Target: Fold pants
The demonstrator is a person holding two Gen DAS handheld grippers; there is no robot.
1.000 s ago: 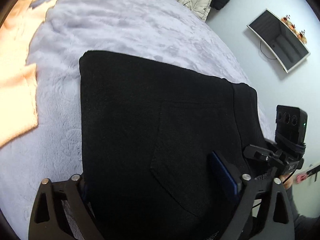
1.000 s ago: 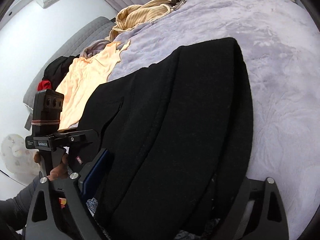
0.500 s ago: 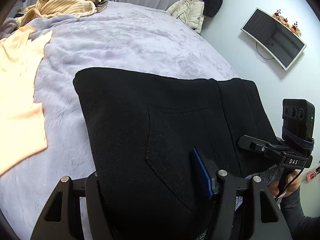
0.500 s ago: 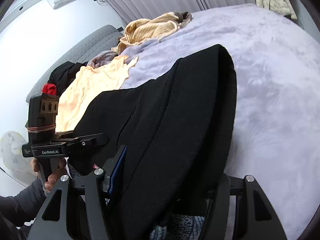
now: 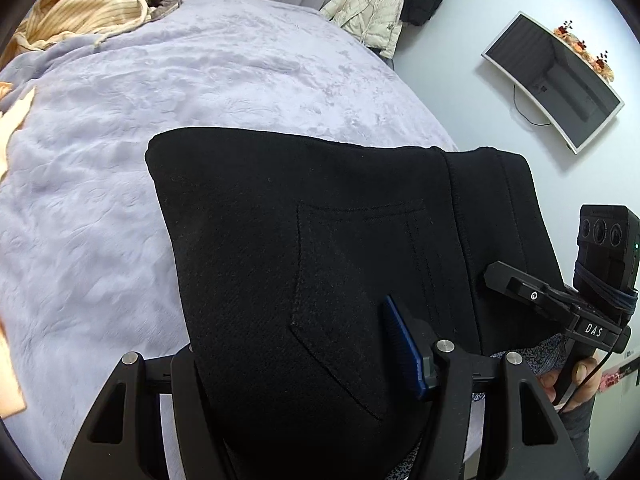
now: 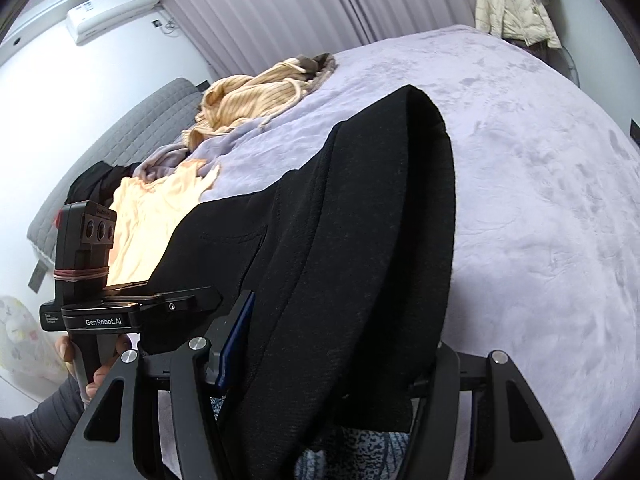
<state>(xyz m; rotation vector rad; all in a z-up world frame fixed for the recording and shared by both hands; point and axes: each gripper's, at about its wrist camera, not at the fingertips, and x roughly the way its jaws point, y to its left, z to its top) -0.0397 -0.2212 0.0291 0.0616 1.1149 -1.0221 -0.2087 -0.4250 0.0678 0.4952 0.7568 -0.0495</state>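
The black pants (image 5: 320, 208) are folded into a thick rectangle with a back pocket facing up. Their near edge is raised off the lavender bed (image 5: 240, 60) and the far fold hangs toward it. My left gripper (image 5: 296, 360) is shut on the near edge, its blue pad (image 5: 400, 344) pressing the cloth. In the right wrist view the pants (image 6: 360, 200) drape away from my right gripper (image 6: 336, 352), which is shut on the waistband end. Each view shows the other gripper's camera housing (image 5: 604, 240) (image 6: 86, 236) held in a hand.
A peach shirt (image 6: 160, 216) and a striped yellow garment (image 6: 256, 96) lie at the bed's far side. Jackets (image 5: 372, 12) hang by the curtain, and a monitor (image 5: 556, 80) is on the wall. A grey headboard (image 6: 120, 140) stands at the left.
Both grippers' jaws narrowed onto the near edge of the pants. Both hands then rose and pulled back, lifting that edge off the bed; more of the room shows.
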